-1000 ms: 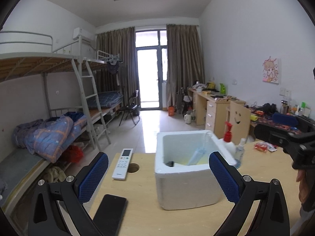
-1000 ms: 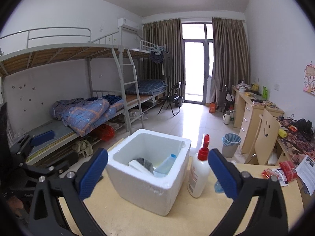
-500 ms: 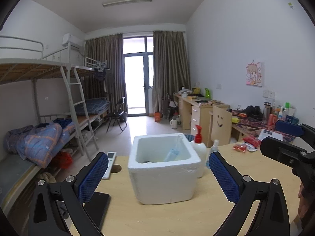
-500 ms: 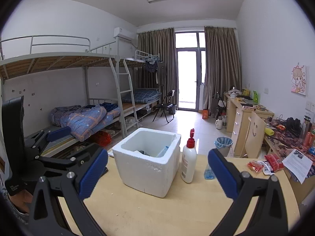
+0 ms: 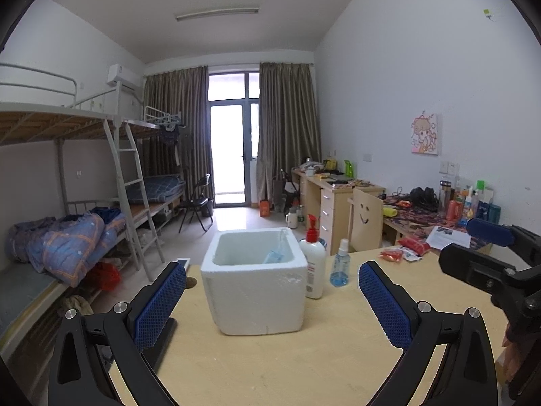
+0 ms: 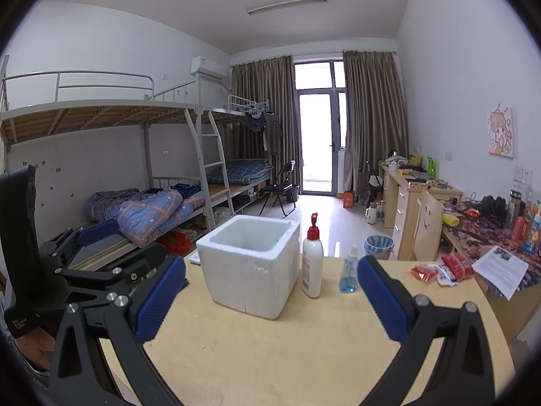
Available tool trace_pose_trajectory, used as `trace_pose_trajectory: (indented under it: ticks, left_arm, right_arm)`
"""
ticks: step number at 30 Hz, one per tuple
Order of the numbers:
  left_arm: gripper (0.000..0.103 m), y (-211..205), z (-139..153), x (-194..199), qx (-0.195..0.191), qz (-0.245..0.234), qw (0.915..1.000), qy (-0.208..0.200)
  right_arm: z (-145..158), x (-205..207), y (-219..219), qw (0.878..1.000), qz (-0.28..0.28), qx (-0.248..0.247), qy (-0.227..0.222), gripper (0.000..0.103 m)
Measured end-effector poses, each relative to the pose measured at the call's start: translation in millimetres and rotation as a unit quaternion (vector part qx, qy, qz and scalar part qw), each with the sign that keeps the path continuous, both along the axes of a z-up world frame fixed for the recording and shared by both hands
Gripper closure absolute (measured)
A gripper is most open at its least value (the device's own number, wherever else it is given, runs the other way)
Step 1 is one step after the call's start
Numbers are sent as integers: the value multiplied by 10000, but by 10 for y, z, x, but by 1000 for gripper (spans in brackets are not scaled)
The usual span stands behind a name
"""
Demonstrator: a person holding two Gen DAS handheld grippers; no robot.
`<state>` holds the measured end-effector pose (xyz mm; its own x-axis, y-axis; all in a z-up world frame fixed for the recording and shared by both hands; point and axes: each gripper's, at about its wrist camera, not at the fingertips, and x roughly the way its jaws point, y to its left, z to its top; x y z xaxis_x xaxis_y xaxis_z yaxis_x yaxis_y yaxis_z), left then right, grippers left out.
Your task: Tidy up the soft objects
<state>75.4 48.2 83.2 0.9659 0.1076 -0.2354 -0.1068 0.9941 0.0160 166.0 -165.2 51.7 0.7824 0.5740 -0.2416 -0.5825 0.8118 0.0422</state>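
At the frame centre stands the white foam box, light and crumbly, so I would hold its walls gently. Inside leans a pale blue soft pack (limp, I judge). My left gripper and right gripper are wide open, empty.

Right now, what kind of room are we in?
Most likely a shared student dorm room: metal bunk beds with a ladder and rumpled bedding along one wall, a row of cluttered study desks along the other.
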Motion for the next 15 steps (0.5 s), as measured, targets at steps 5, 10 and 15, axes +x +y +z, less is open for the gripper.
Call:
trace_pose_trajectory:
  ticks: [5,10,15]
  left_arm:
    - [1,-143,-45,-149,31,-15,10000,-72]
    - [1,-243,-81,-339,64,18,9997,-236]
    - [1,-307,-131,-521,61,0,9993,-380]
  right_arm:
    - [-98,-96,-127,9999,-24,95,60,0]
    - [-146,-265,-214,9999,-68,153,-23,0]
    - [-213,-468,-262,9994,-54,221,-245,0]
